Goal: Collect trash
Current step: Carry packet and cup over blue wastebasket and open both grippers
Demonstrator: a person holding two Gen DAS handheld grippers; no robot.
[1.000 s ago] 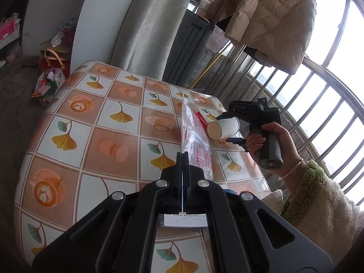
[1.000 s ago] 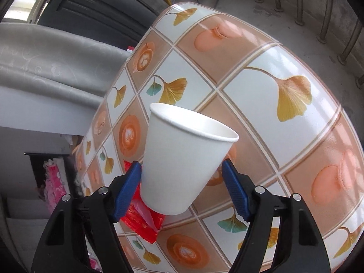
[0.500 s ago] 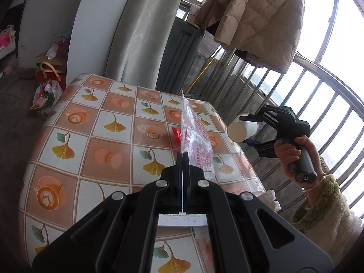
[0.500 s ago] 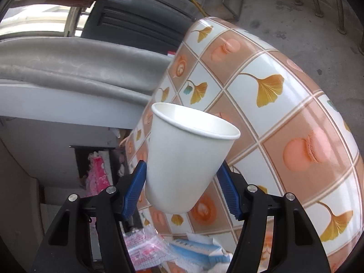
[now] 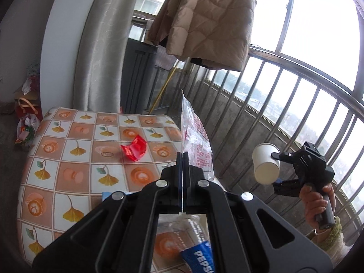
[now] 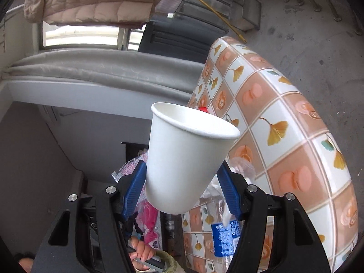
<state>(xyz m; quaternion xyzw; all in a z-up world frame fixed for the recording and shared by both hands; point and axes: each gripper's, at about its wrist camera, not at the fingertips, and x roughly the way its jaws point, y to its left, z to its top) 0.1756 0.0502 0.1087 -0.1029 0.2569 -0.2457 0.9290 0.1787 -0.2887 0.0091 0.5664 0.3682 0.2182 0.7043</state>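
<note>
My left gripper is shut on a clear plastic wrapper with red print and holds it upright above the near edge of the tiled table. My right gripper is shut on a white paper cup and holds it in the air off the table's right side; the cup also shows in the left wrist view. A red crumpled wrapper lies on the table's middle. A Pepsi bottle lies at the near edge under my left gripper.
A balcony railing runs along the right. A beige jacket hangs above. A grey curtain and a dark panel stand behind the table. Bags lie on the floor at the left.
My right gripper has lifted the cup off the table and carried it right, beyond the table edge. My left gripper has drawn back and up with the wrapper; the red wrapper is now uncovered.
</note>
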